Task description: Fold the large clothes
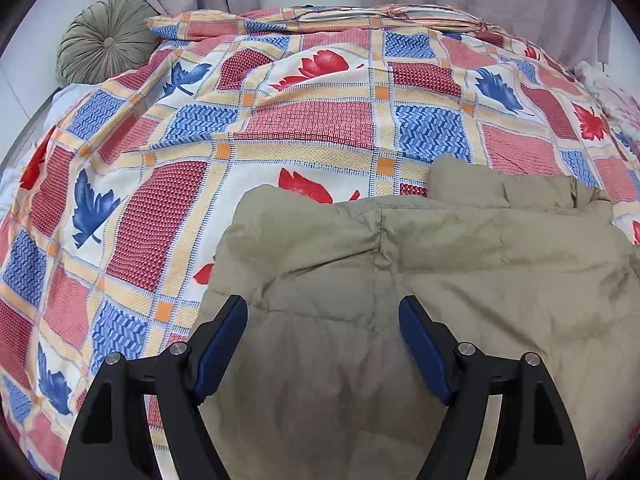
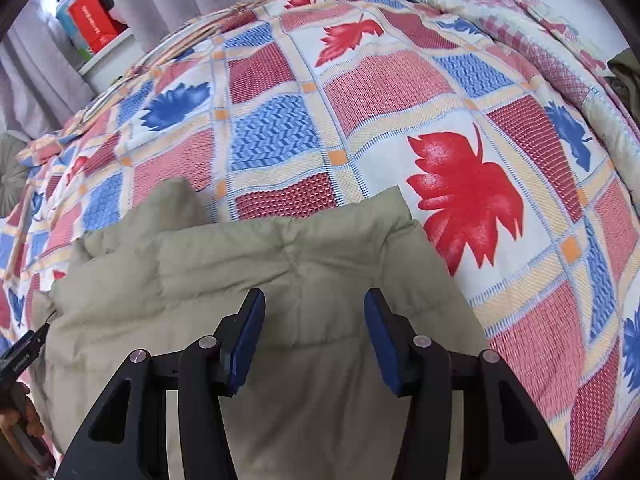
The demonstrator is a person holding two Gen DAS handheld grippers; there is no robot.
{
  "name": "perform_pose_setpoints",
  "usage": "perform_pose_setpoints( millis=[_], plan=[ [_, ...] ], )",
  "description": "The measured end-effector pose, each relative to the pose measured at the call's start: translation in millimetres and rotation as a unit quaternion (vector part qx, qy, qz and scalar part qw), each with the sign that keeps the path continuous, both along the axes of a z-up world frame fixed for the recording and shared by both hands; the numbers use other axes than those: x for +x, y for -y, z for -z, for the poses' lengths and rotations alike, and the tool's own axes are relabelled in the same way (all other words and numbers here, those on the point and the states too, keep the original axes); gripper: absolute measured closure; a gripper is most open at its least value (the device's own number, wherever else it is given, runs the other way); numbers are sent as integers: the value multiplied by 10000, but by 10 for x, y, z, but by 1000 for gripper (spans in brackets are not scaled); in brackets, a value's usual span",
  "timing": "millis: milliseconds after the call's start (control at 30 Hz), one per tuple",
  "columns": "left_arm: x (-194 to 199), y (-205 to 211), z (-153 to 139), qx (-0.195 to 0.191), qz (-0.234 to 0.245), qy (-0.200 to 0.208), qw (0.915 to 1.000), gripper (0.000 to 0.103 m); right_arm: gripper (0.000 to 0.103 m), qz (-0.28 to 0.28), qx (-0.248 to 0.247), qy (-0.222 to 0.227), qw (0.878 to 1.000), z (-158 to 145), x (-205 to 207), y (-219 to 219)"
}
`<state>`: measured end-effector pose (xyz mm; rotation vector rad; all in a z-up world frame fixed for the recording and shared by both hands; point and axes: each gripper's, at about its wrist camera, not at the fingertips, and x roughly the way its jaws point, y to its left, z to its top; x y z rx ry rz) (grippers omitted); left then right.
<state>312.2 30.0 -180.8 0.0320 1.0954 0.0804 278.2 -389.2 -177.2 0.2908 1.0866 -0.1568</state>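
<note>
Left tongs [image 1: 323,312] spread wide above the khaki padded jacket [image 1: 420,280], gripping nothing. Right tongs [image 2: 314,306] parted too, narrower, pads clear of the fabric. Jacket lies folded on the patterned bedspread [image 1: 280,120].

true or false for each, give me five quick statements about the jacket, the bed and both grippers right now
1. The khaki padded jacket lies on a patchwork bedspread printed with red and blue leaves. True.
2. The left gripper is clamped shut on the jacket. False: its jaws stand apart above the fabric, with nothing pinched.
3. The right gripper is open over the jacket. True.
4. The jacket is bright red. False: it is khaki; the red belongs to the leaf prints.
5. A round green pleated cushion sits at the far left of the bed. True.
</note>
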Motion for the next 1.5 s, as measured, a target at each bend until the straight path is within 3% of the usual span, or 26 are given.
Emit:
perform_pose_setpoints(
  millis=[300,333,367,433,600,767,933,1000,1067,1133,1267,1500],
  plan=[
    [-679,-151,-356,-406,12,0,9992,22,46,-89,614,-21,9981,-262,-613,-194],
    [-755,-164,-380,-463,-11,1,9989,3,46,-145,633,-56,9979,-272,-694,-232],
    [-839,-175,-406,-531,-27,38,9986,0,46,-190,642,-77,9977,-281,-768,-259],
    [-998,-163,-457,-634,63,111,9979,0,45,-276,660,-113,9974,-301,-932,-325],
    [-1340,-114,-423,-848,180,-170,9961,0,40,-253,918,-225,9952,-313,-1355,-371],
    [-1633,-179,-259,-869,-138,-416,9953,0,33,42,1398,-391,9894,-212,-1736,-298],
    [-1791,-345,33,-1611,-450,-827,9824,0,22,456,1838,-525,9805,20,-2048,-188],
    [-1839,-425,125,-2225,-590,-881,9691,0,22,609,2012,-551,9761,110,-2127,-158],
    [-1857,-504,216,-2787,-748,-887,9533,0,14,759,2264,-527,9697,194,-2180,-124],
    [-1835,-550,302,-3186,-851,-866,9401,0,0,890,2562,-437,9615,260,-2192,-88],
    [-1765,-584,512,-3683,-1036,-867,9198,0,0,1125,3140,-272,9424,385,-2104,-4],
    [-1403,-586,682,-3704,-1150,-683,9192,0,0,1310,3953,-161,9090,658,-1758,54]
  ],
)
